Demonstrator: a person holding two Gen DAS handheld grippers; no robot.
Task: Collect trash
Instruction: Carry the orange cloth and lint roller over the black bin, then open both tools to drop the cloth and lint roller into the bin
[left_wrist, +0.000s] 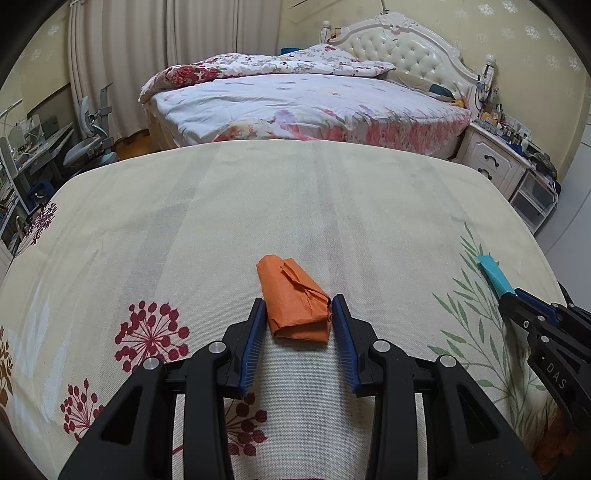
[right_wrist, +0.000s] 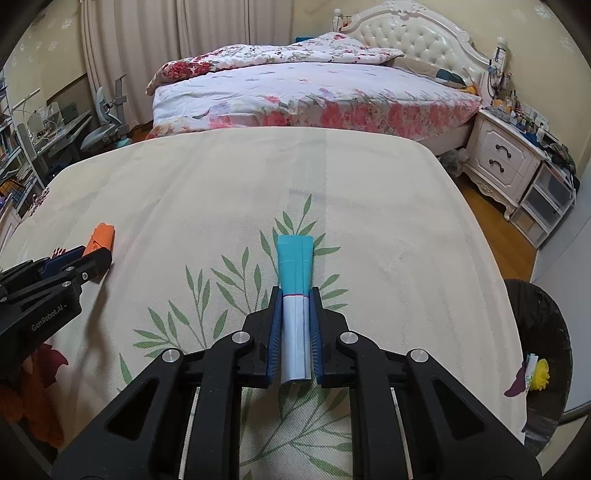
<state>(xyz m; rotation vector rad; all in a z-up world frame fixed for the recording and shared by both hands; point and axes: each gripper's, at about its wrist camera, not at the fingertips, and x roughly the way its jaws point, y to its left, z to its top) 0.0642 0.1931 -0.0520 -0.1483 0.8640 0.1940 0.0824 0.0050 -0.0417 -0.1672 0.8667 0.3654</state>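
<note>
Your left gripper (left_wrist: 298, 308) has its jaws clamped on the crumpled orange paper (left_wrist: 293, 301), low centre of its view, on the floral tabletop (left_wrist: 221, 206). Your right gripper (right_wrist: 295, 295) has its jaws pressed tight on the folded teal-and-white paper (right_wrist: 294, 295), centre of its view.

My left claw (left_wrist: 298, 306) sits near the table's (left_wrist: 207, 206) front edge, its blue pads flanking a crumpled orange paper (left_wrist: 293, 301); they seem to touch its sides, though I can't be sure. Toward the right edge, my right claw (left_wrist: 508, 293) grips a teal strip (left_wrist: 495, 273).
</note>
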